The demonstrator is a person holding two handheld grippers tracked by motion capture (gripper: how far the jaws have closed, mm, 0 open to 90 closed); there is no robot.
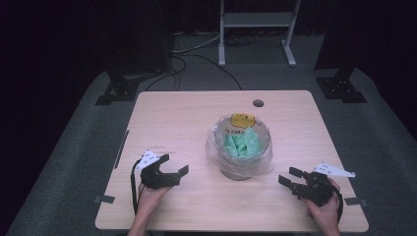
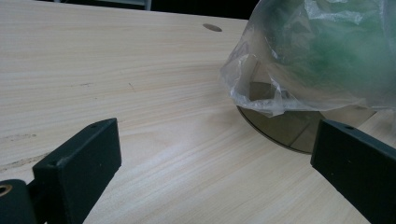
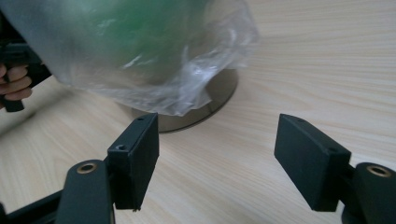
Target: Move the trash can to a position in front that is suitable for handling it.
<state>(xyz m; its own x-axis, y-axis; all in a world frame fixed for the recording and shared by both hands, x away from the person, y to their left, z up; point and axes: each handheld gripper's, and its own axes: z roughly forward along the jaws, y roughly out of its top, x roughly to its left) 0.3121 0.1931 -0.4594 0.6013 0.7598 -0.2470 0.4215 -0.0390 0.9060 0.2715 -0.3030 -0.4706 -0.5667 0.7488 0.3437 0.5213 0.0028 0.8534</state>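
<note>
Green contents (image 1: 241, 143) blurred behind plastic liner (image 2: 299, 56) in both gripper views; bin (image 3: 196, 109) top cut off; yellow label (image 1: 242, 119) print too small to read

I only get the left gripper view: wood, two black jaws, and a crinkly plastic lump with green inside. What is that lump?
Observer: From the high view, it is a small bin lined with a clear plastic bag, holding green scraps.
Operator: Anything else in it?
Observer: A yellow piece sits at the far rim.
Operator: Is the other hand busy?
Observer: No. The right gripper is on the bin's other side, jaws open, holding nothing.
Operator: And mine?
Observer: The left gripper is also open and apart from the bin.
</note>
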